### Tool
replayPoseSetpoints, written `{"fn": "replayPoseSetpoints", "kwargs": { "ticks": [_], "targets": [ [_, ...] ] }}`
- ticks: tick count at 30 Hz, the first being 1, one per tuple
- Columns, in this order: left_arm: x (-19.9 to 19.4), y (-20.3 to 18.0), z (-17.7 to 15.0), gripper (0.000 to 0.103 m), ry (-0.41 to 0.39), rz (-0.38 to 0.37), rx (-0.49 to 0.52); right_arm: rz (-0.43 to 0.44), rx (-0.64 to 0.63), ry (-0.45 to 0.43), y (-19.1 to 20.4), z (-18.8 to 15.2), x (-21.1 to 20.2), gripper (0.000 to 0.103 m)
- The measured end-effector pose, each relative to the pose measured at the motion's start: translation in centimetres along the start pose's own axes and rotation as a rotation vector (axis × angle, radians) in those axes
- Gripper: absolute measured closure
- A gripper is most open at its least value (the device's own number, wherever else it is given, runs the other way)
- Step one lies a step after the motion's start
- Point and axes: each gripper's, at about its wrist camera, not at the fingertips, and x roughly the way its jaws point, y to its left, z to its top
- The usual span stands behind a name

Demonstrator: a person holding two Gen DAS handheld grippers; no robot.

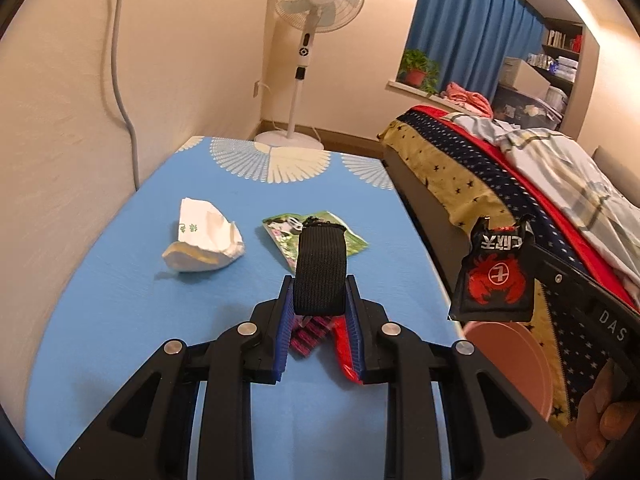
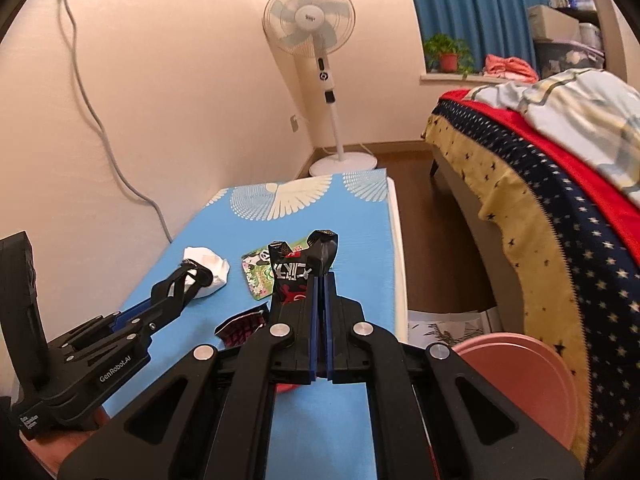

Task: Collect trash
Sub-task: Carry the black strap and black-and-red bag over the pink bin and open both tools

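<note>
My right gripper [image 2: 318,276] is shut on a black snack wrapper with a red crab print [image 2: 294,276]; in the left wrist view the wrapper [image 1: 494,280] hangs beyond the table's right edge, above a pink bin [image 1: 508,360]. My left gripper [image 1: 320,296] hovers over the blue table [image 1: 120,300], jaws slightly apart and holding nothing; a black fabric pad [image 1: 320,268] covers the fingertips. Under it lie a dark pink-patterned wrapper [image 1: 310,336] and a red wrapper [image 1: 344,348]. Farther off lie a crumpled white paper [image 1: 204,240] and a green wrapper [image 1: 348,236].
The pink bin [image 2: 520,380] stands on the floor between the table and a bed [image 2: 540,184]. A standing fan [image 2: 316,60] is beyond the table's far end. A wall with a cable [image 2: 100,132] runs along the table's left side.
</note>
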Motion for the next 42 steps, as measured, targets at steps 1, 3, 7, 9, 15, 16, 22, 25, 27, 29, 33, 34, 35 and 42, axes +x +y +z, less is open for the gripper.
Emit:
{"fn": "replayPoseSetpoints", "kwargs": {
  "ticks": [1,3,7,9,15,16,22,25,27,29,33,34,35,42],
  "targets": [
    [-0.6,-0.3,-0.1,0.079,-0.005,-0.003,0.004,-0.004,-0.003,-0.006,0.1,0.0,-0.6,0.100],
    [-1.7,-0.9,-0.4,0.079,-0.014,-0.010,0.015,-0.016,-0.011,-0.023,0.2,-0.2,-2.2,0.100],
    [-3.4,-1.4,-1.4,0.079,-0.024,-0.023,0.030,-0.047,-0.016,-0.048,-0.2,-0.7,-5.2,0.100],
    [-3.7,-1.5,-1.9,0.079,-0.023,-0.028,0.029,-0.058,-0.013,-0.051,-0.4,-1.0,-6.2,0.100],
    [-4.9,-2.2,-3.4,0.079,-0.048,-0.049,0.038,-0.095,-0.017,-0.083,-1.0,-2.2,-8.9,0.100],
    [-5.0,-2.3,-3.6,0.079,-0.056,-0.052,0.043,-0.100,-0.020,-0.089,-1.0,-2.4,-9.1,0.100],
    [-5.0,-2.7,-4.4,0.079,-0.062,-0.056,0.061,-0.130,-0.009,-0.114,-1.9,-3.9,-9.8,0.100],
    [-4.9,-2.5,-4.5,0.079,-0.066,-0.053,0.052,-0.144,0.002,-0.114,-2.6,-4.1,-9.7,0.100],
    [-4.9,-2.4,-4.5,0.079,-0.066,-0.054,0.053,-0.155,0.010,-0.120,-3.0,-4.1,-9.8,0.100],
    [-4.9,-2.7,-4.7,0.079,-0.068,-0.058,0.059,-0.162,0.016,-0.121,-3.2,-4.2,-9.7,0.100],
    [-4.8,-3.2,-4.9,0.079,-0.074,-0.064,0.079,-0.172,0.017,-0.122,-3.3,-4.3,-9.6,0.100],
    [-4.8,-3.2,-4.8,0.079,-0.076,-0.067,0.080,-0.173,0.017,-0.123,-3.3,-4.4,-9.6,0.100],
    [-4.9,-3.3,-4.9,0.079,-0.077,-0.068,0.080,-0.175,0.019,-0.123,-3.4,-4.4,-9.5,0.100],
    [-4.3,-3.7,-5.1,0.079,-0.073,-0.077,0.079,-0.198,0.023,-0.122,-3.8,-4.5,-9.3,0.100]
  ]
}}
